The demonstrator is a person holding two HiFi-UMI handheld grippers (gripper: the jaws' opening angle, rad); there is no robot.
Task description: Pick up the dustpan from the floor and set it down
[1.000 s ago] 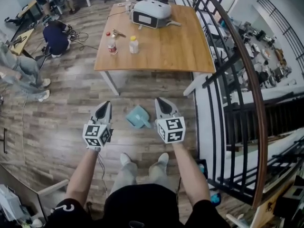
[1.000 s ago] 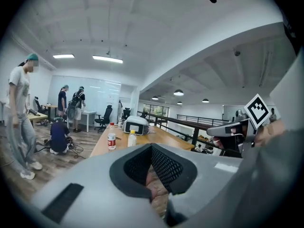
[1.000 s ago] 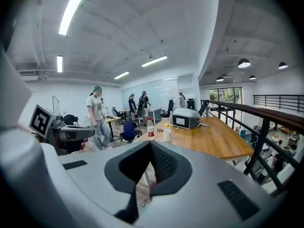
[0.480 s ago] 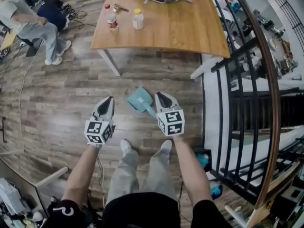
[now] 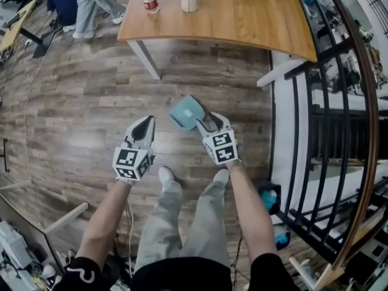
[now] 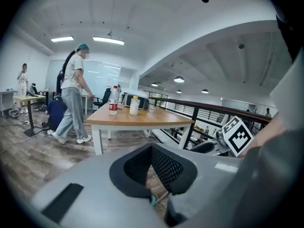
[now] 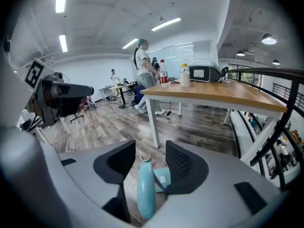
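My right gripper [image 5: 204,119] has just opened its fingers wide around the handle [image 7: 146,194] of the blue dustpan [image 5: 185,111], and my left gripper [image 5: 147,122], beside the dustpan, has its fingers pressed together.

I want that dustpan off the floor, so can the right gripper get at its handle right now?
Probably yes. The right gripper has just been opening its jaws, and the handle of the dustpan stands between them, not yet gripped. Nothing blocks it; the left gripper is off to one side.
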